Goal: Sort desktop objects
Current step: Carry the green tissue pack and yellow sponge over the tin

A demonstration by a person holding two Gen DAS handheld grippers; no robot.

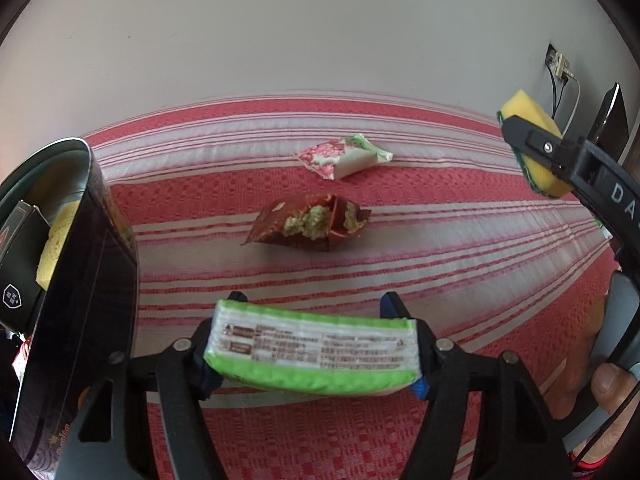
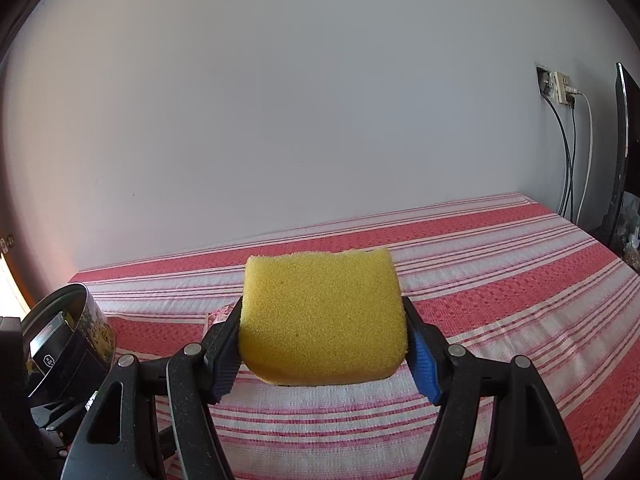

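My left gripper (image 1: 316, 344) is shut on a green and white packet (image 1: 312, 350) and holds it above the striped cloth. My right gripper (image 2: 324, 340) is shut on a yellow sponge (image 2: 322, 320), held above the table; the sponge also shows at the right of the left wrist view (image 1: 530, 146). A brown snack bag (image 1: 310, 222) and a pink and white wrapper (image 1: 344, 156) lie on the cloth ahead of the left gripper. A dark round tin (image 1: 80, 264) stands at the left and holds a yellow sponge (image 1: 56, 240) and a black box (image 1: 20, 256).
The red and white striped tablecloth (image 1: 440, 216) covers the table up to a plain wall. The tin also shows at the lower left of the right wrist view (image 2: 68, 340). A wall socket with cables (image 2: 560, 88) and a dark screen edge (image 2: 624, 152) are at the far right.
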